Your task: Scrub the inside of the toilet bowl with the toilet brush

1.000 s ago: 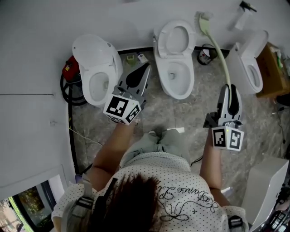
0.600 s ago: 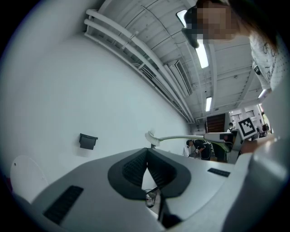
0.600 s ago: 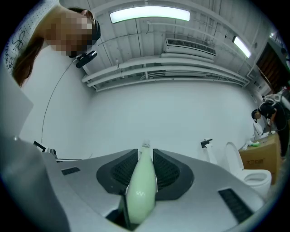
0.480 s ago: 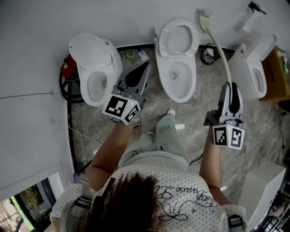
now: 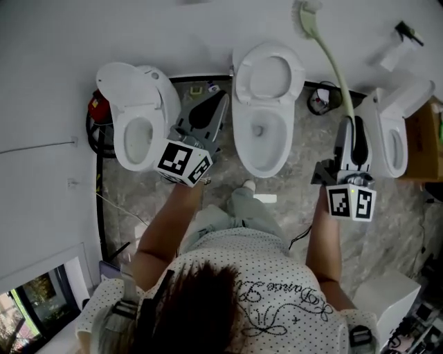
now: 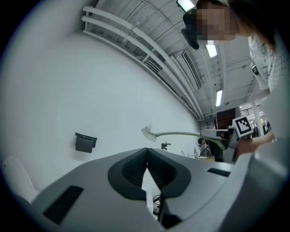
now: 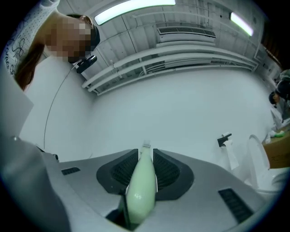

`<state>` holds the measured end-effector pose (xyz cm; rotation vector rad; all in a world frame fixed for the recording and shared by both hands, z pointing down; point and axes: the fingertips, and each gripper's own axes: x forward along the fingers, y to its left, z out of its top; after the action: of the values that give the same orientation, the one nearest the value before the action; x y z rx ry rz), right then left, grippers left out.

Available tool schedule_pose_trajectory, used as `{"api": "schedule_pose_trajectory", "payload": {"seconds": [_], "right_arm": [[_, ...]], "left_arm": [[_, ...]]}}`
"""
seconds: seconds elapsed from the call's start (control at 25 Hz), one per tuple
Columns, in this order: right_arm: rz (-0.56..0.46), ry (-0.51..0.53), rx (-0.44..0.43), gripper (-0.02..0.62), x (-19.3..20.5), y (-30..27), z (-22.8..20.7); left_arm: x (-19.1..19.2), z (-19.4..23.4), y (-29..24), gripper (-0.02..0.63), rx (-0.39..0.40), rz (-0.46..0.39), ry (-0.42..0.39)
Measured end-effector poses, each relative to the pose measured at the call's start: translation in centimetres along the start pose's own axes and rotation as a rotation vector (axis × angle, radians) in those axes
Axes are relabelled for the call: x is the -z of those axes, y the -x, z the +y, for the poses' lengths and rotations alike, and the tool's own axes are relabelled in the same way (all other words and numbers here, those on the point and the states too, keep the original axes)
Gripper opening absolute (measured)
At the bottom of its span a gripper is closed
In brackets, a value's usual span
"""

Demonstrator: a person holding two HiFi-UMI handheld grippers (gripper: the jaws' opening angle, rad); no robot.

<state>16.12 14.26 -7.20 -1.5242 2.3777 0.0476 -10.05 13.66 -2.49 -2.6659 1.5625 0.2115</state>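
Note:
In the head view, the middle toilet bowl [image 5: 240,142] stands open with its seat and lid raised against the wall. My right gripper [image 5: 350,126] is to the right of it, shut on the pale green handle of the toilet brush [image 5: 336,69]. The brush points up the wall, its bristle head [image 5: 307,16] above and to the right of the bowl. The right gripper view shows that handle [image 7: 142,186] pinched between the jaws of the right gripper [image 7: 146,156]. My left gripper [image 5: 222,97] hangs left of the bowl, shut and empty. The left gripper view shows the left gripper [image 6: 146,156] aimed at the wall, with the brush [image 6: 148,132] beyond it.
A second toilet [image 5: 118,138] stands at the left and a third [image 5: 387,124] at the right. A red item with a black hose [image 5: 97,108] lies by the left wall. A cardboard box [image 5: 423,138] sits far right. The person's foot [image 5: 246,187] is before the middle bowl.
The person has stepped closer to the middle toilet, which now sits more central. The brush head has risen higher against the wall. Both grippers keep their states.

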Motion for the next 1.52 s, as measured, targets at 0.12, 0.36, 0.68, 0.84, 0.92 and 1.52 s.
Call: {"api": "schedule_pose_trajectory", "payload": {"seconds": [0.12, 0.36, 0.68, 0.84, 0.92, 1.52], "right_arm": [[0.004, -0.029, -0.03, 0.112, 0.7, -2.1, -2.1], [0.053, -0.101, -0.018, 0.114, 4.0, -4.8, -4.5], [0.151, -0.218, 0.05, 0.114, 10.1, -5.8, -6.9], [0.174, -0.258, 0.117, 0.114, 13.1, -4.6, -8.1], [0.171, -0.279, 0.136, 0.114, 14.2, -3.8, -7.9], [0.329, -0.258, 0.354, 0.114, 23.4, 2.4, -4.8]], "left_arm": [[0.4, 0.2, -2.3, 0.002, -0.026, 0.012, -0.003], [2.9, 1.9, -4.6, 0.003, -0.069, 0.059, 0.025], [9.7, 5.5, -8.3, 0.003, -0.062, 0.142, 0.101], [12.6, 7.2, -10.8, 0.002, -0.026, 0.17, 0.12], [13.9, 7.9, -11.8, 0.002, -0.005, 0.18, 0.126], [22.8, 10.2, -14.6, 0.003, 0.198, 0.255, 0.185]]}}
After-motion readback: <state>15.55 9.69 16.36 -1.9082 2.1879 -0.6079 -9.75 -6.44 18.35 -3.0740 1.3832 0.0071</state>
